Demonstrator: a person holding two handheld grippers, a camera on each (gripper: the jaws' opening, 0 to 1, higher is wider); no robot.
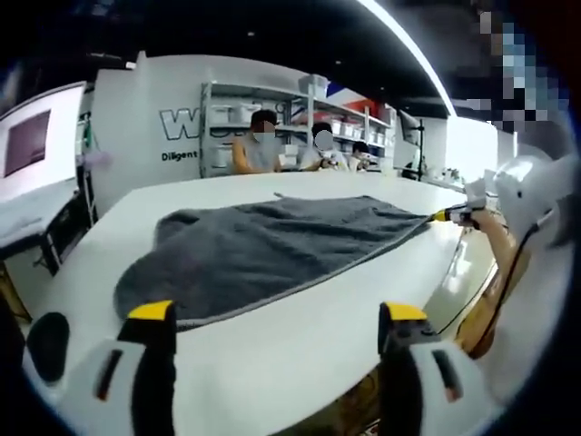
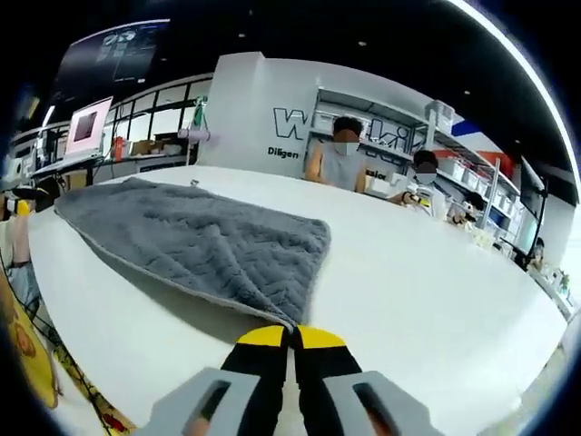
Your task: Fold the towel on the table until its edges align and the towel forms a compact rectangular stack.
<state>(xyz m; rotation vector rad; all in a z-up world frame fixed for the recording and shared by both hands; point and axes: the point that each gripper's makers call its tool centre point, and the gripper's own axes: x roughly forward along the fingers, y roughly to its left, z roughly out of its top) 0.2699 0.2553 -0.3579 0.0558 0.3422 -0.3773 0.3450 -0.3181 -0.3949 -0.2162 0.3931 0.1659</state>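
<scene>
A dark grey towel [image 1: 272, 245] lies spread flat on the white table [image 1: 300, 350], its pale hem facing me. In the left gripper view my left gripper [image 1: 277, 313] stands open, its yellow-tipped jaws wide apart and a little short of the towel's near edge, holding nothing. At the towel's right corner my right gripper [image 1: 451, 215] pinches the cloth. In the right gripper view the towel [image 2: 200, 241] stretches away to the left, and my right gripper [image 2: 290, 338] is shut on its near corner, jaws pressed together.
Several people [image 1: 259, 145] sit at the table's far side in front of white shelves [image 1: 345, 123]. A monitor [image 1: 27, 143] stands at the left. The table's edge [image 1: 427, 309] drops off at the right. Bare tabletop [image 2: 436, 282] lies right of the towel.
</scene>
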